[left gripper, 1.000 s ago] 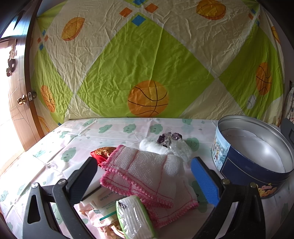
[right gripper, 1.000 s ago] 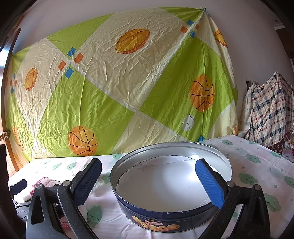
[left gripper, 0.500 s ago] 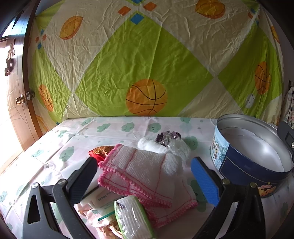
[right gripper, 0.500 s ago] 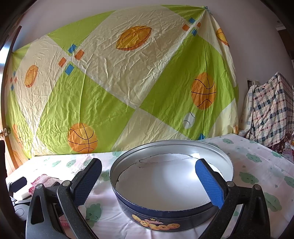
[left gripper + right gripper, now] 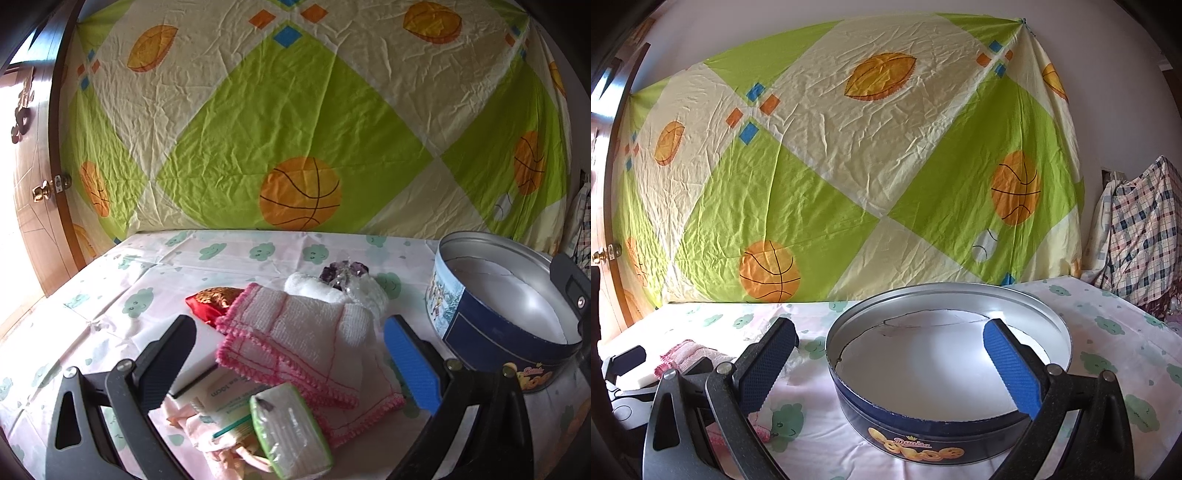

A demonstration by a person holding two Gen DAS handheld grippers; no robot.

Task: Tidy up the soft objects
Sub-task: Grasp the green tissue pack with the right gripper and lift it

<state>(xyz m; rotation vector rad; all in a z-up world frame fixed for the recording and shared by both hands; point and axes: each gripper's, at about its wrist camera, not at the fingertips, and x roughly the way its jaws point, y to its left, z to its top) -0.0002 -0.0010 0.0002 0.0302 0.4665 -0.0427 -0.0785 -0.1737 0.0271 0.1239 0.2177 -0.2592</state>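
The round blue cookie tin was seen standing uncovered on the bench, its white-lined bottom bare. The right tongs were held wide, gripping nothing, hovering at the near side of the tin: one finger was seen outside its left wall and the blue-padded finger over its right half. To the left of the tin, apart from it, a heap of soft things was seen. A pink-edged white washcloth lay folded on top of the heap. Behind it, on the side away from the camera, a white fluffy item and a red and gold pouch were partly covered. Nearer the camera, a green-edged tissue pack and a white packet lay against the washcloth. The left tongs were spread wide over the heap, holding nothing, with the washcloth between their fingers. A green and cream ball-print sheet was hung behind the bench.
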